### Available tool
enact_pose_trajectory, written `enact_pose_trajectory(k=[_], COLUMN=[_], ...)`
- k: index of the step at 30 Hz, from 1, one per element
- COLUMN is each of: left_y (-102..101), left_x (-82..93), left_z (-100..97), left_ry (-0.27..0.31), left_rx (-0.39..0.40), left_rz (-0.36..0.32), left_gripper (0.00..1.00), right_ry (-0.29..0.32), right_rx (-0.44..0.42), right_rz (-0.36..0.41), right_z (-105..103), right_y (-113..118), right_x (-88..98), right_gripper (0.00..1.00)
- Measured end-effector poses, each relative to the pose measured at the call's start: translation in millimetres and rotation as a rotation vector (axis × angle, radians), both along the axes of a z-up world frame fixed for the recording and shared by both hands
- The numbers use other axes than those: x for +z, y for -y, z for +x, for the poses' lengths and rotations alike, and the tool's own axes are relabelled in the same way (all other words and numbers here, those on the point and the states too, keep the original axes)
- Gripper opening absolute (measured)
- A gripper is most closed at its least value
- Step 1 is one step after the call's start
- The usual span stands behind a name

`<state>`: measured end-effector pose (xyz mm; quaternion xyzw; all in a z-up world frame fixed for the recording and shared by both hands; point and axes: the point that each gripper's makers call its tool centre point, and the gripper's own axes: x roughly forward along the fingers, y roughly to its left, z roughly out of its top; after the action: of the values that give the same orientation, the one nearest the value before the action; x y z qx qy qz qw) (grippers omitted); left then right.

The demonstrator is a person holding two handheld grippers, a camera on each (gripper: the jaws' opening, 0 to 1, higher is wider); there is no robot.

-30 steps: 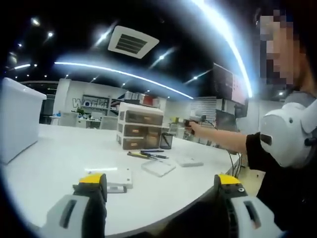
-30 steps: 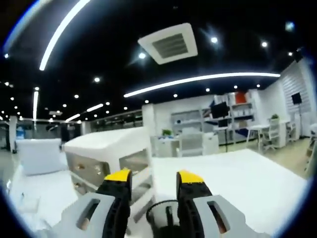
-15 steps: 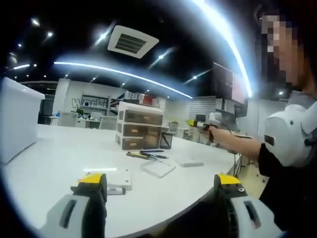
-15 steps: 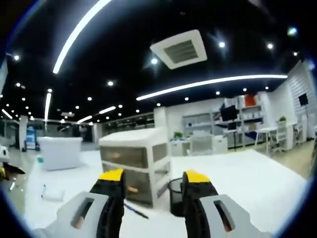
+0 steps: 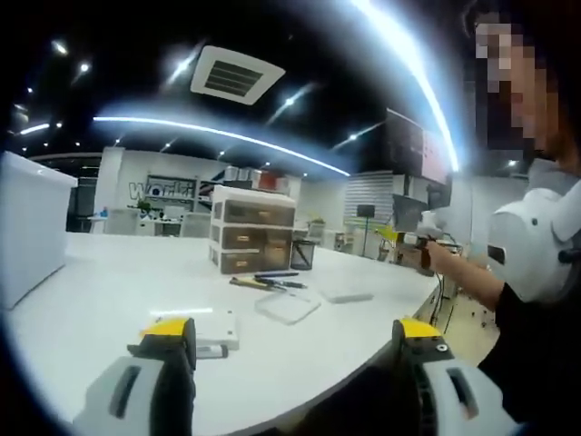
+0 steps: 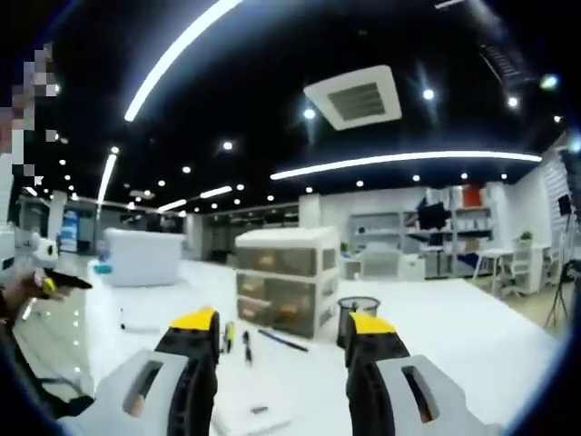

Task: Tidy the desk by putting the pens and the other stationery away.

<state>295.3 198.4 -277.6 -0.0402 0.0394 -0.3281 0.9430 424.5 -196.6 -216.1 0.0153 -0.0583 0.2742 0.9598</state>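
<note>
Left gripper view: our left gripper (image 5: 295, 341) stands wide apart and empty above the round white desk (image 5: 109, 282). The dark pens (image 5: 268, 282) lie beside the white three-drawer plastic cabinet (image 5: 251, 230). Our right gripper (image 6: 283, 329) is also spread wide, holding nothing, with the black mesh pen cup (image 6: 358, 312) beyond it.

The left gripper view sits low at the near edge of the white counter (image 5: 109, 282), facing across it to the drawer unit (image 5: 251, 230) well beyond. The right gripper view looks at the drawer unit (image 6: 289, 278) from nearer. Both share that unit, the mesh cup (image 6: 357, 314) beside it and the pens (image 6: 283, 340) before it.
</note>
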Motion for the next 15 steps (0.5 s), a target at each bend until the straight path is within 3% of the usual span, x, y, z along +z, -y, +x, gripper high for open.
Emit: enact_pose_trajectory(k=[15], left_y=[2.5], left_x=[0.6], left_z=[2.0], left_ry=[0.004], left_rx=[0.016], left_rz=[0.034], left_gripper=[0.88], right_ry=[-0.011], right_rx=[-0.026], right_rz=[0.041], right_z=[-85.5], right_y=[-0.9], right_x=[-18.9], right_gripper=[0.57])
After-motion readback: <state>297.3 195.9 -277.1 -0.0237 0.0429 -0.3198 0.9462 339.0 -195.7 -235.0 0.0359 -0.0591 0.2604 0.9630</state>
